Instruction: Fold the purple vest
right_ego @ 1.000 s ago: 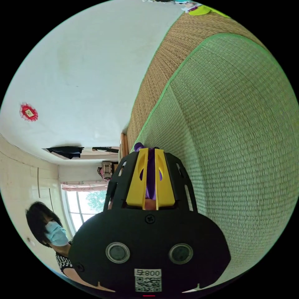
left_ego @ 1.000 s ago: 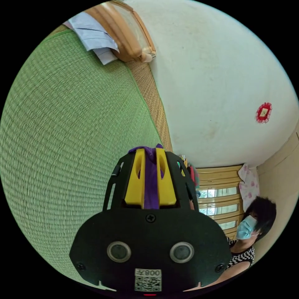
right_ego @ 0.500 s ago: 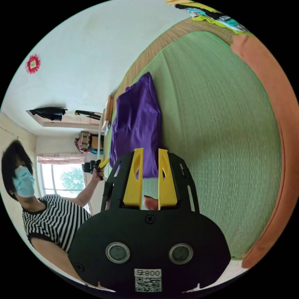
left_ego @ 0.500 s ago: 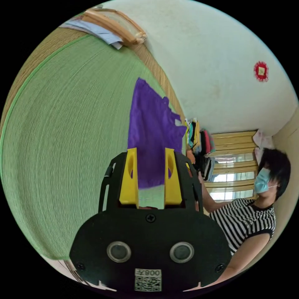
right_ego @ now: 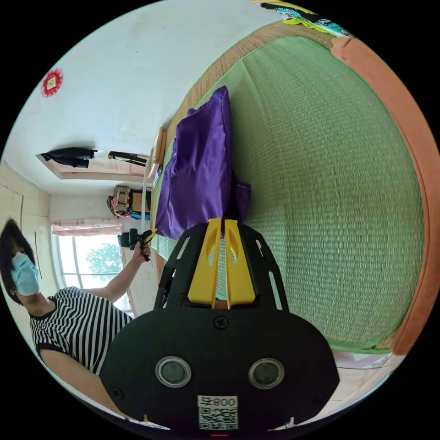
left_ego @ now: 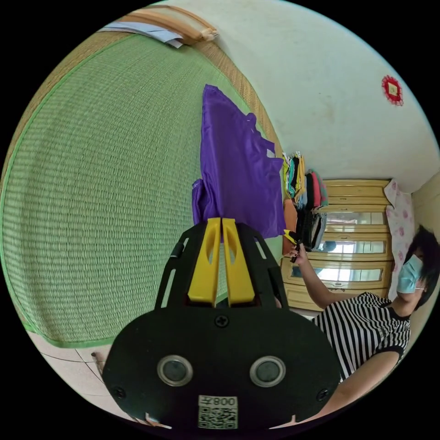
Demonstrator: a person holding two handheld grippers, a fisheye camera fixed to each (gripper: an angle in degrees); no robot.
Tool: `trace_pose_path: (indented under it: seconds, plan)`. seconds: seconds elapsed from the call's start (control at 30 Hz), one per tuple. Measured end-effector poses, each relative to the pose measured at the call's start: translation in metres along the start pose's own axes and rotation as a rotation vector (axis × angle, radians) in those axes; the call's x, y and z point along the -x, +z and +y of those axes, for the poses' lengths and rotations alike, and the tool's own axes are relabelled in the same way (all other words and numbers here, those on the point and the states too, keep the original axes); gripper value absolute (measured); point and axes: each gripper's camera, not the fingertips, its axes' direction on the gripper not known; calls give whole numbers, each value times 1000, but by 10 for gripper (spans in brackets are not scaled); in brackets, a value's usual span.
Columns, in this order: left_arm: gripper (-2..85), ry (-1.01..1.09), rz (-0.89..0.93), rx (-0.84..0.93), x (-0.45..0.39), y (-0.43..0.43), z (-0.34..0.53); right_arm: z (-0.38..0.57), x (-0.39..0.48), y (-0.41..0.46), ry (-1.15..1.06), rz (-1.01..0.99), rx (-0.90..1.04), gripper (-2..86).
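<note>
The purple vest (left_ego: 238, 169) lies folded on the green mat (left_ego: 105, 183). Left gripper (left_ego: 222, 221) and right gripper (right_ego: 224, 222): jaws together at the vest's near edge; whether they pinch fabric cannot be told.

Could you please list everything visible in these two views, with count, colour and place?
purple vest: one, purple, lying on the mat ahead of both grippers
mat: one, green woven, under the vest
stack of clothes: one, mixed colours, past the mat's far edge
cabinet: one, yellow wood, against the wall
wall ornament: one, red, on the white wall
person: one, striped top, beside the mat
left gripper: yellow jaws closed together
right gripper: yellow jaws closed together
</note>
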Motion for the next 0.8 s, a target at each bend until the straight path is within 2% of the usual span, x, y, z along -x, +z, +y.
trace_pose_path:
  seconds: [0.17,0.33,0.43,0.53,0.67,0.8]
  plan:
    - [6,14,-16,36,-22,-31,31,52,13,-10,24,-40,31,10]
    - [18,-44,13,40,-26,-47,74,109,5,1,145,-72,37,16]
    - [39,-76,-18,-63,-37,-69,93,124,16,-12,202,-81,-41,23]
    - [58,-29,-96,-143,-67,-90,91,117,49,-37,226,6,-105,32]
    - [73,177,-111,-93,-134,-73,42,61,153,-43,51,127,-146,52]
    - [86,385,-135,47,-205,-14,-29,-44,292,25,-243,233,-53,79]
